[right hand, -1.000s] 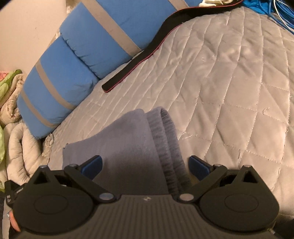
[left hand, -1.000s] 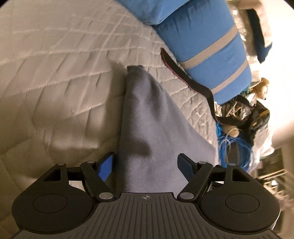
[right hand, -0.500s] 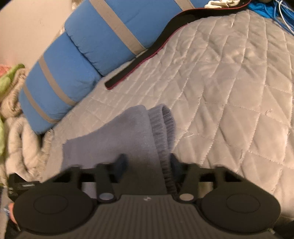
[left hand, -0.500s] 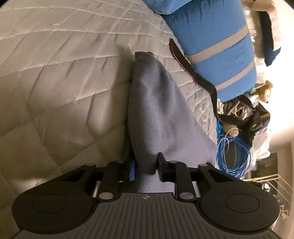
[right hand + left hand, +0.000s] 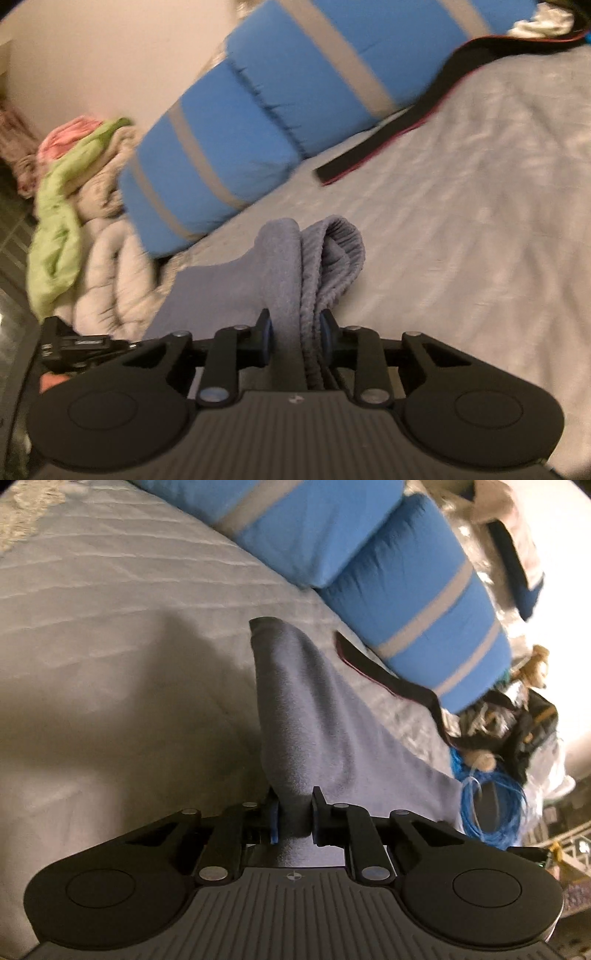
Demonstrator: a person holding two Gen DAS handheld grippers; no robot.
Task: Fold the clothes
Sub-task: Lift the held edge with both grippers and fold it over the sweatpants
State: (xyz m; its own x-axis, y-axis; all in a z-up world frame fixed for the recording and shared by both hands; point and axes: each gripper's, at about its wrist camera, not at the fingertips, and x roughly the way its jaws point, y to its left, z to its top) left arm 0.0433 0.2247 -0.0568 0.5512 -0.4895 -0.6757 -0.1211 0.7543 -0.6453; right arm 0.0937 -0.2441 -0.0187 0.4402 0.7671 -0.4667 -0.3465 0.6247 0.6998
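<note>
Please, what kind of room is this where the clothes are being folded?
Most likely a bedroom in a home. The grey garment lies on a quilted bedspread, as on a bed, with blue striped pillows along its edge. A heap of clothes and blankets is piled beside them.

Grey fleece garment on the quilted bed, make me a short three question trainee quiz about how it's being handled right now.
1. True or false: both the left gripper and the right gripper are clamped on the grey fleece garment.
2. Which part of it does the right gripper pinch? A) a plain flat edge B) the bunched ribbed cuff C) a zip
3. Fill in: behind the garment, a black strap with a red edge lies on the pale quilted bedspread beside the ____ cushions with grey stripes.

Key: 1 true. 2 B. 3 blue.
</note>
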